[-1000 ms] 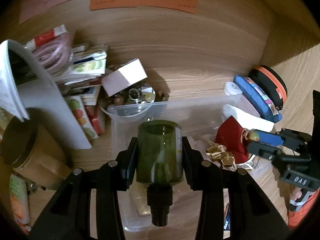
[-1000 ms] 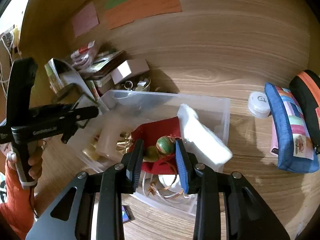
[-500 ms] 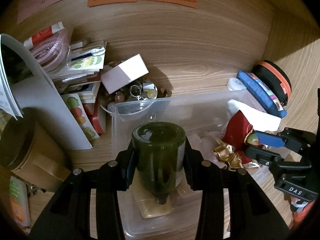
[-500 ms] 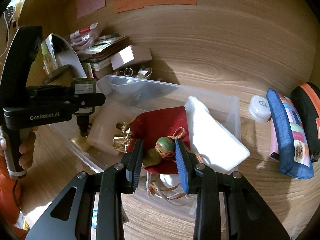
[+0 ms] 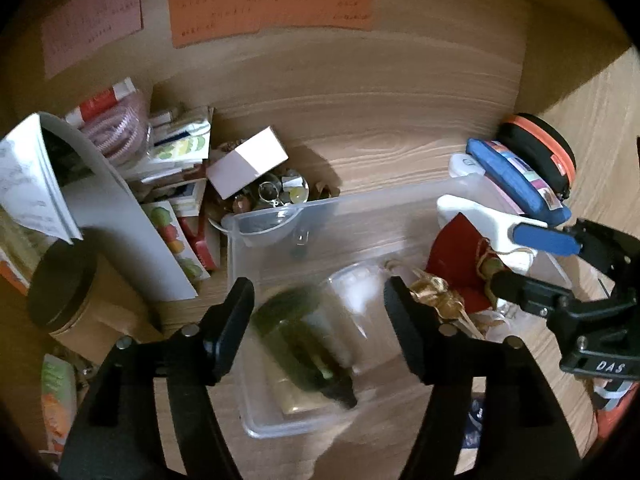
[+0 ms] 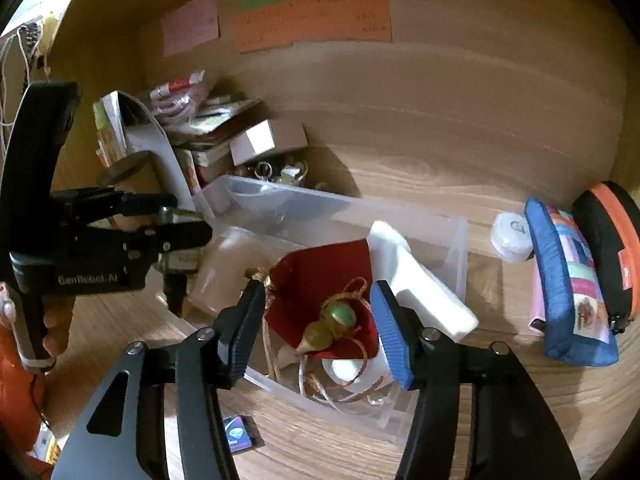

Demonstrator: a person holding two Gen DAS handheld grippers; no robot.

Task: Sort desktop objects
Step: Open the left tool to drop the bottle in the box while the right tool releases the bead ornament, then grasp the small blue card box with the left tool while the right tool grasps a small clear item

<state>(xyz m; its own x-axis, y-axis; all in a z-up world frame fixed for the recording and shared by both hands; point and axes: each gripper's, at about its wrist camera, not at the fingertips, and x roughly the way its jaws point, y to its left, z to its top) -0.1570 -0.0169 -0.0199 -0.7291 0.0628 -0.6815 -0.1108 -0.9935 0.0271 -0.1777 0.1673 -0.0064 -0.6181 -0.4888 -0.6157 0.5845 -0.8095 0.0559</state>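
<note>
A clear plastic bin (image 5: 404, 196) (image 6: 460, 240) stands on the wooden desk. My left gripper (image 5: 318, 292) is open above its left end. A dark green bottle (image 5: 298, 340), blurred, lies tilted inside the bin below the jaws, free of them. My right gripper (image 6: 318, 300) is open over the bin's right end, its blue pads either side of a red pouch (image 6: 320, 280) (image 5: 456, 248) with green and yellow beads (image 6: 340, 316) on a cord. A white packet (image 6: 416, 284) lies beside the pouch.
A pile of booklets and a white box (image 5: 248, 160) lies left of the bin, with a black-lidded jar (image 5: 64, 292) nearer. A blue pencil case (image 6: 572, 284), an orange-rimmed black case (image 6: 612, 240) and a small white round container (image 6: 512, 232) lie right. Sticky notes hang on the back panel.
My left gripper opened and let go of the green bottle, which dropped into the bin. My right gripper opened and released the beads on the red pouch.
</note>
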